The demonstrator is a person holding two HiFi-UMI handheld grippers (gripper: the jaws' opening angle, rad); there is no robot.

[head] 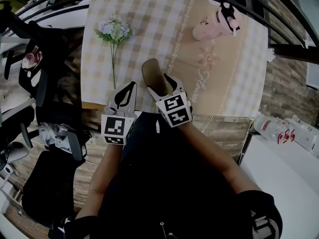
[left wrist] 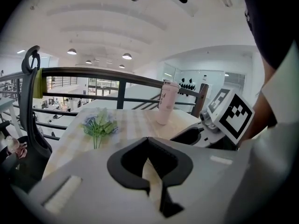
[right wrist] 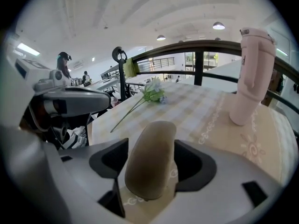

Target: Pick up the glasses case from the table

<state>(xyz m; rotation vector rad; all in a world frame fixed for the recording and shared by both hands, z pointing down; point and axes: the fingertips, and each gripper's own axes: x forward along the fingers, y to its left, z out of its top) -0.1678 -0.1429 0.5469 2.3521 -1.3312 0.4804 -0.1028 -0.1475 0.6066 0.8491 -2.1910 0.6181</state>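
Glasses case (head: pixel 154 75) lies by the table's (head: pixel 149 24) near edge between the right gripper's (head: pixel 162 87) spread jaws. Left gripper (head: pixel 132 84) is pressed together, empty.

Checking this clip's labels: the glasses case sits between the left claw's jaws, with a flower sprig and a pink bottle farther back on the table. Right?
Wrong claw. The right gripper view shows the glasses case between the jaws of the right claw; the left claw holds nothing. The flower sprig and pink bottle are farther back on the table, as stated.
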